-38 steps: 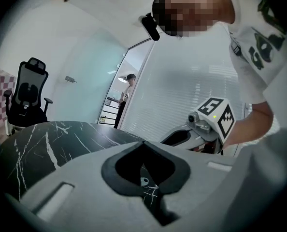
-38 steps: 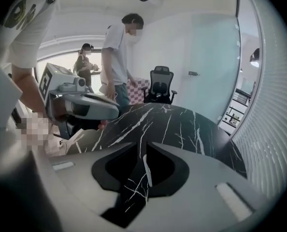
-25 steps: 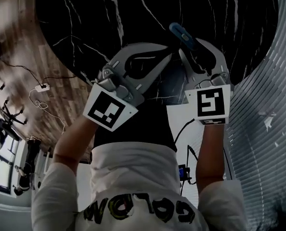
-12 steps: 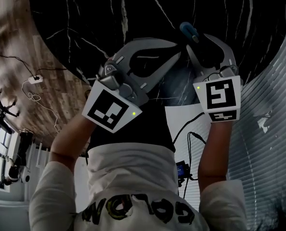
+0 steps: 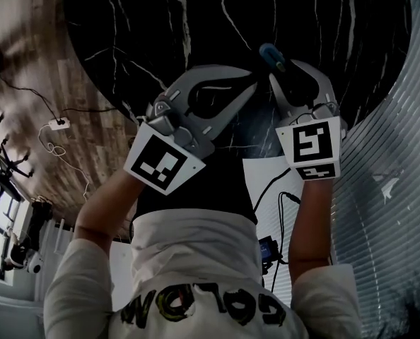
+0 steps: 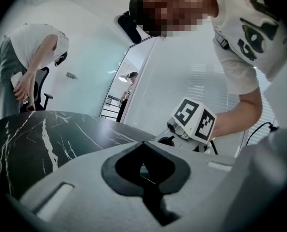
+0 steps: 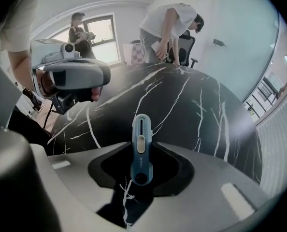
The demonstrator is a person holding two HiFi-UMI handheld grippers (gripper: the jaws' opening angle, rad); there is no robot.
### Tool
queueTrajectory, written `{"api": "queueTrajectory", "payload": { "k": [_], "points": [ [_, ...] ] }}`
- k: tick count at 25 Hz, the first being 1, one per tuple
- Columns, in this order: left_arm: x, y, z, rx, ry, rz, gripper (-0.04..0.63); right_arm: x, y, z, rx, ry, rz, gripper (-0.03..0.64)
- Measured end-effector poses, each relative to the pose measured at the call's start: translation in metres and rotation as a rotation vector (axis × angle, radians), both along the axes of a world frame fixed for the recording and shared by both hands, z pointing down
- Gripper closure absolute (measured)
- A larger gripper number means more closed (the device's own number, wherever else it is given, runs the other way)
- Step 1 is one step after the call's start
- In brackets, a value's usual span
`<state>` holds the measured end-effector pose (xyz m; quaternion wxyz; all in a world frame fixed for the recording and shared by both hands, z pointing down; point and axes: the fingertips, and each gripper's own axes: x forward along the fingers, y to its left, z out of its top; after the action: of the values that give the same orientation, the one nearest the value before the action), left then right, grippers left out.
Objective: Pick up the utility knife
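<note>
Closing in on the utility knife (image 7: pixel 141 149), the right hand-held gripper (image 7: pixel 139 146) is pointing steeply down at the black marble worktop (image 7: pixel 192 105), and its jaws are narrowing with the blue handle lying lengthwise in the gap between them. In the right gripper view a sliver of dark space is still showing on each side of the handle, so the pads do not appear to be pressing on it yet, and the knife is still lying flat on the worktop. This looks like the grasp itself being made. The next move is probably calling for the jaws to finish closing squarely on the handle's sides, without nudging it askew, before any lift begins. The left hand-held gripper (image 6: pixel 142 143) is waiting just beside the right one, its jaws together with nothing between them, and is taking no part. From the head view, the knife's far end (image 5: pixel 272 54) is poking out beyond the right jaws. Against the picture from a second ago, little is changing: the knife is sitting in the same place relative to the right jaws, both hand-held grippers are keeping their poses, and only the camera's framing is shifting slightly.
</note>
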<state>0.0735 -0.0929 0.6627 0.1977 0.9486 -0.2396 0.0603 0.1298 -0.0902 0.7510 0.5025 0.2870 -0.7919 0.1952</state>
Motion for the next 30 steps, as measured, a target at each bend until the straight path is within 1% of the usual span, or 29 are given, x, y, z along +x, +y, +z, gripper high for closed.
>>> {"api": "queueTrajectory", "payload": {
  "k": [3,11,13,15,17,21,22,24,25,28,30],
  "points": [
    [-0.004,0.000,-0.019,0.001,-0.014,-0.015,0.592,-0.003,-0.002,-0.029,0.049,-0.043,0.037,0.486],
    [-0.008,-0.010,-0.094,0.081,-0.047,-0.028,0.592,-0.006,-0.019,-0.134,0.243,-0.150,0.124,0.486],
    [-0.010,-0.009,-0.123,0.094,-0.017,-0.057,0.592,-0.008,-0.017,-0.166,0.287,-0.181,0.147,0.486],
    [-0.013,-0.013,-0.152,0.112,0.037,-0.104,0.592,-0.010,-0.019,-0.197,0.350,-0.217,0.169,0.486],
    [-0.016,-0.009,-0.175,0.114,0.062,-0.126,0.592,-0.013,-0.016,-0.226,0.402,-0.258,0.182,0.486],
    [-0.023,0.019,-0.213,0.058,0.072,-0.135,0.592,-0.020,0.013,-0.275,0.438,-0.355,0.249,0.486],
    [-0.025,0.023,-0.220,0.051,0.076,-0.134,0.592,-0.022,0.017,-0.286,0.462,-0.369,0.250,0.486],
    [-0.028,0.031,-0.231,0.036,0.069,-0.121,0.592,-0.029,0.021,-0.307,0.528,-0.372,0.215,0.486],
    [-0.029,0.034,-0.238,0.035,0.068,-0.117,0.592,-0.032,0.024,-0.316,0.553,-0.379,0.205,0.486],
    [-0.032,0.041,-0.266,0.054,0.084,-0.113,0.592,-0.042,0.035,-0.348,0.598,-0.452,0.242,0.486],
    [-0.033,0.049,-0.283,0.066,0.094,-0.107,0.592,-0.046,0.044,-0.367,0.624,-0.482,0.261,0.486]
  ]
}}
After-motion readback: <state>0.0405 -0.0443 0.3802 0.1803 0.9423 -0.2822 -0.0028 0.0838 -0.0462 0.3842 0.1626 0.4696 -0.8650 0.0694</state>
